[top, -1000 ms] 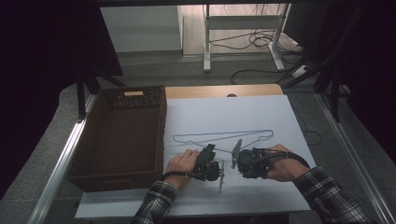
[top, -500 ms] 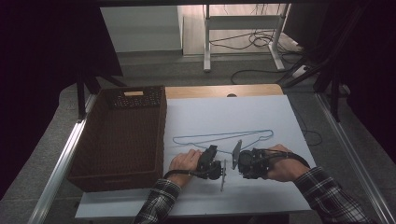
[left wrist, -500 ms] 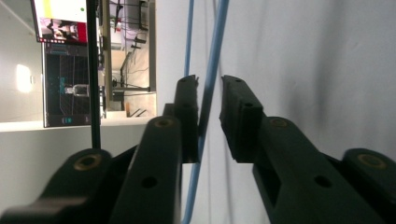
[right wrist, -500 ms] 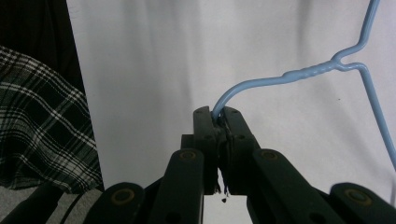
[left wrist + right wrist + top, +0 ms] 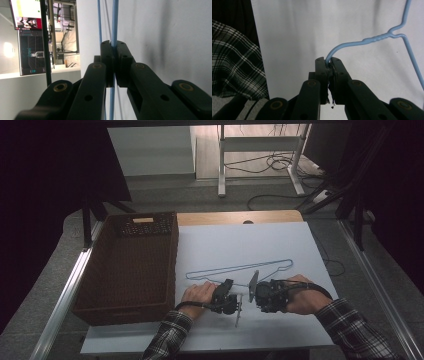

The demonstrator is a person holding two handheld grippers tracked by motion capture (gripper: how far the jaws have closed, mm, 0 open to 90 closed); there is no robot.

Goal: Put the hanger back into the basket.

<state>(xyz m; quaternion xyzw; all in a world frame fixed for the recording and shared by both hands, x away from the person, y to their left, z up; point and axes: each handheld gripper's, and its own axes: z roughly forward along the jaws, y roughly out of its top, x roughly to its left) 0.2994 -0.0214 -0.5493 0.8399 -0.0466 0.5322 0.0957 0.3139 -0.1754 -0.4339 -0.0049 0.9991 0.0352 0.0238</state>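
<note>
The light-blue wire coat hanger (image 5: 240,269) lies flat on the white sheet of the counter (image 5: 280,240), near its 6 o'clock edge, hook toward the person. The left tool (image 5: 114,45) is clenched on a straight run of the wire; its jaws have just been closing, with the wire between them. The right tool (image 5: 328,61) is clamped on the curved hook end. Both hands sit low and close together, tools facing each other: the left hand (image 5: 196,295) at about 7 o'clock of the hanger, the right hand (image 5: 300,297) at about 5 o'clock, plaid sleeves behind them. My judgement: the wire is thin and springy, so uneven lifting could twist it or let it slip through the pads. Farther off, at 9 o'clock, the brown woven rectangular basket (image 5: 85,300) stands open; the hanger's far end could snag its rim.
</note>
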